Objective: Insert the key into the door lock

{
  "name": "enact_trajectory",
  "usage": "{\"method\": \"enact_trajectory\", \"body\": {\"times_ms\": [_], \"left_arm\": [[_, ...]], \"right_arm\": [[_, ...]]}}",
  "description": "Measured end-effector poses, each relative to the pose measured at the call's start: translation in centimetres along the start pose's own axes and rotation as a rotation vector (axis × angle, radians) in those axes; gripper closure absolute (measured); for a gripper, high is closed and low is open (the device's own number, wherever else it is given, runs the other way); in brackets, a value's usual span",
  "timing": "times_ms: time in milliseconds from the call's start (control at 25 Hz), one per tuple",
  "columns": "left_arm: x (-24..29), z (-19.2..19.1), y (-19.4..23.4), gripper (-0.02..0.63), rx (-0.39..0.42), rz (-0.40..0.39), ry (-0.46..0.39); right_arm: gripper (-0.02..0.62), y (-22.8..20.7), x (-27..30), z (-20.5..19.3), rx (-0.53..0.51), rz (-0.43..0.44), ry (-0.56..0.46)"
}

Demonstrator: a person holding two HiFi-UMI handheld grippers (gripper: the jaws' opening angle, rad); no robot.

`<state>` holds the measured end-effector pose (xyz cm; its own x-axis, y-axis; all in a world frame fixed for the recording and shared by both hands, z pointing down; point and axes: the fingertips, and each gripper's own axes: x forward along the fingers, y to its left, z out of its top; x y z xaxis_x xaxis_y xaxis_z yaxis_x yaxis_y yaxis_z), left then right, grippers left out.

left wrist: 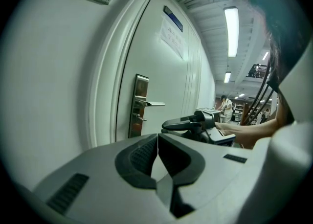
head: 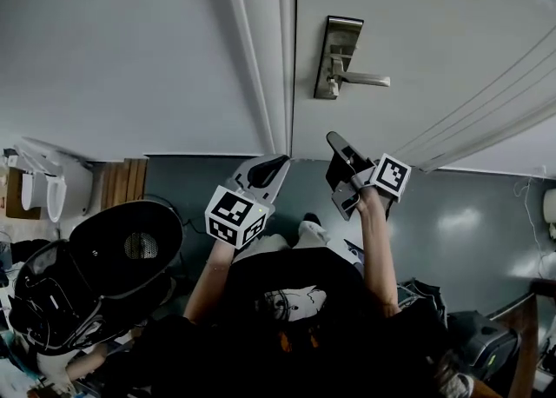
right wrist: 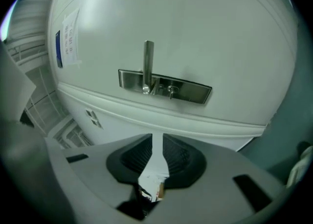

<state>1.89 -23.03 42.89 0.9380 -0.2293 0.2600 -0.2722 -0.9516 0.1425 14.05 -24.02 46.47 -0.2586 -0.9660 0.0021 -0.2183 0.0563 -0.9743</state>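
Right gripper view alone: key [right wrist: 152, 180] clamped in right tool [right wrist: 157, 138]; left tool [left wrist: 157, 135] together, empty

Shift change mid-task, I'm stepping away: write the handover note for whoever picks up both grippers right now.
Left gripper: jaws shut, nothing between them, held beside the right one.
Right gripper: jaws a narrow gap apart, with something small and pale low between the pads. I cannot confirm it is the key.
Lock plate with lever handle is on the white door. The right gripper faces it, not touching.
Done: neither gripper is at the lock yet.
Left: confirm the key, line up below the lever, insert.
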Motion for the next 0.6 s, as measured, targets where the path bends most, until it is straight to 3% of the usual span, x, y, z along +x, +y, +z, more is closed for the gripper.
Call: {"method": "enact_trajectory", "body": {"times_ms": [360, 600], "left_arm": [[-3.5, -2.9, -1.2, 0.597, -0.033, -0.062, 0.025], [-4.3, -5.8, -3.0, 0.597, -0.088, -0.120, 0.050]], "right_arm": [[0.542, 2.6, -3.2, -7.2, -0.046, -0.009, -0.030], [0.545, 2.6, -6.4, -11.4, -0.049, -0.068, -0.050]]}}
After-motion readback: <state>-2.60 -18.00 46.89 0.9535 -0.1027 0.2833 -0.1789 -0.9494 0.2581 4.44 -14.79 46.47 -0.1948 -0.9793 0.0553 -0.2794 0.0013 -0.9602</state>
